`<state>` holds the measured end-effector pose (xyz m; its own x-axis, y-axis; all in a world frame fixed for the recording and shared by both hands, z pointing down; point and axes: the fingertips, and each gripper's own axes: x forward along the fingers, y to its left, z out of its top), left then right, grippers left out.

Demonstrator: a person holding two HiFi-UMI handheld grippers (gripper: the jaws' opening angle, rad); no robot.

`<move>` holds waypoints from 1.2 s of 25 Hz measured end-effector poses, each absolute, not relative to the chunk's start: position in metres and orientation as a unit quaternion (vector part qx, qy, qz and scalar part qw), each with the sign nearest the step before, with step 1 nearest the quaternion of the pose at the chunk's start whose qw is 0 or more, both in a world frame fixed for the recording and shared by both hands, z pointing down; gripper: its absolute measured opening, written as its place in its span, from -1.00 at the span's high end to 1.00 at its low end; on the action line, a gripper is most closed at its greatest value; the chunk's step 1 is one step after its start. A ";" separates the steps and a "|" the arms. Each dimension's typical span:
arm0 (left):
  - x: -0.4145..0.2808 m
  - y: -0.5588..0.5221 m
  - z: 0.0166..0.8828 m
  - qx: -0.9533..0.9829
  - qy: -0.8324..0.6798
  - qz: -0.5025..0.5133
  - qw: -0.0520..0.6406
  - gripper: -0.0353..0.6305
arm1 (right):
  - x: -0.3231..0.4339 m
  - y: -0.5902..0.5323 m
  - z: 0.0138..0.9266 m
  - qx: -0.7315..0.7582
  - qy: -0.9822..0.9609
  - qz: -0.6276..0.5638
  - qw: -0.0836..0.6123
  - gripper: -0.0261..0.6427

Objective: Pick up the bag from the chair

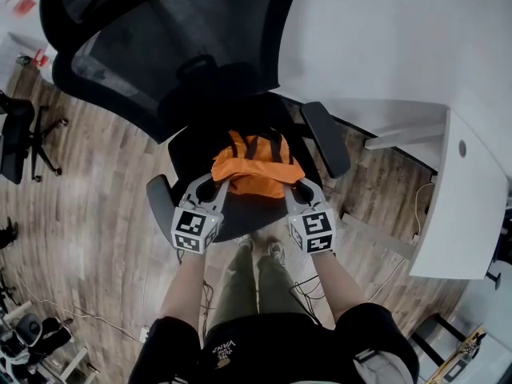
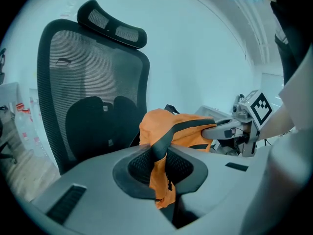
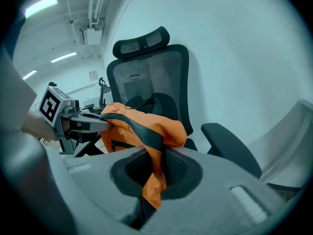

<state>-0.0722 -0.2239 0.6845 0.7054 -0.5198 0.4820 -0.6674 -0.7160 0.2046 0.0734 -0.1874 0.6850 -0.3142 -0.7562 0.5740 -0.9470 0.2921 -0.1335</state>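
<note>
An orange bag (image 1: pixel 256 165) with black straps hangs between both grippers over the seat of a black mesh office chair (image 1: pixel 172 50). My left gripper (image 1: pixel 214 184) is shut on the bag's left side, with orange fabric and a black strap pinched in its jaws (image 2: pixel 159 168). My right gripper (image 1: pixel 293 186) is shut on the bag's right side, fabric bunched between its jaws (image 3: pixel 154 173). The bag (image 2: pixel 176 126) stretches across to the right gripper (image 2: pixel 220 129). In the right gripper view the bag (image 3: pixel 142 124) reaches the left gripper (image 3: pixel 93 124).
A white desk (image 1: pixel 472 198) stands right of the chair, a white wall behind it. The chair's armrests (image 1: pixel 326 138) flank the bag. Another black chair (image 1: pixel 20 138) stands at far left on the wooden floor. The person's legs and shoes (image 1: pixel 260 250) are just before the seat.
</note>
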 end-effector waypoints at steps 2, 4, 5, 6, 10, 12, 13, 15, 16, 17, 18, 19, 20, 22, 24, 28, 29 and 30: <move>-0.071 -0.225 0.679 0.905 -0.329 0.196 0.183 0.75 | 0.074 -0.188 0.679 0.550 -0.777 0.230 0.203 0.87; -0.070 -0.225 0.673 0.907 -0.329 0.193 0.181 0.76 | 0.075 -0.188 0.673 0.553 -0.776 0.228 0.199 0.88; -0.069 -0.225 0.669 0.907 -0.329 0.192 0.179 0.76 | 0.075 -0.187 0.669 0.554 -0.777 0.226 0.197 0.88; -0.070 -0.225 0.665 0.907 -0.330 0.190 0.177 0.76 | 0.075 -0.187 0.665 0.554 -0.778 0.224 0.196 0.88; -0.069 -0.227 0.645 0.909 -0.334 0.184 0.168 0.76 | 0.076 -0.190 0.647 0.554 -0.782 0.211 0.192 0.88; -0.070 -0.227 0.634 0.909 -0.336 0.182 0.164 0.76 | 0.075 -0.190 0.636 0.554 -0.784 0.205 0.191 0.88; -0.071 -0.228 0.629 0.910 -0.338 0.180 0.162 0.76 | 0.074 -0.190 0.630 0.555 -0.784 0.202 0.190 0.88; -0.072 -0.229 0.618 0.910 -0.340 0.176 0.159 0.76 | 0.074 -0.192 0.619 0.557 -0.785 0.196 0.188 0.88; -0.072 -0.229 0.613 0.910 -0.341 0.175 0.157 0.76 | 0.073 -0.192 0.614 0.558 -0.785 0.194 0.186 0.88; -0.071 -0.229 0.609 0.911 -0.341 0.174 0.155 0.76 | 0.074 -0.192 0.610 0.559 -0.785 0.192 0.185 0.88; -0.071 -0.228 0.605 0.911 -0.340 0.172 0.154 0.76 | 0.074 -0.192 0.605 0.560 -0.785 0.190 0.184 0.88; -0.070 -0.228 0.600 0.912 -0.340 0.171 0.152 0.76 | 0.075 -0.192 0.601 0.562 -0.785 0.187 0.183 0.88; -0.070 -0.227 0.597 0.913 -0.339 0.170 0.151 0.76 | 0.075 -0.191 0.597 0.563 -0.785 0.185 0.182 0.88; -0.070 -0.226 0.589 0.914 -0.338 0.168 0.147 0.76 | 0.076 -0.190 0.589 0.565 -0.785 0.181 0.181 0.88; -0.070 -0.226 0.582 0.916 -0.337 0.166 0.143 0.76 | 0.076 -0.189 0.581 0.567 -0.784 0.177 0.180 0.88; -0.069 -0.223 0.564 0.918 -0.335 0.162 0.135 0.76 | 0.076 -0.185 0.563 0.569 -0.784 0.170 0.179 0.88; -0.069 -0.222 0.560 0.919 -0.336 0.160 0.133 0.76 | 0.076 -0.184 0.559 0.570 -0.785 0.168 0.178 0.88; -0.068 -0.222 0.555 0.919 -0.336 0.158 0.132 0.76 | 0.077 -0.182 0.554 0.570 -0.785 0.167 0.178 0.88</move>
<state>-0.0681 -0.2217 0.5552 0.7234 -0.5764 0.3801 -0.6601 -0.7387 0.1361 0.0766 -0.1821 0.5544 -0.2876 -0.8350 0.4692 -0.9536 0.2952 -0.0591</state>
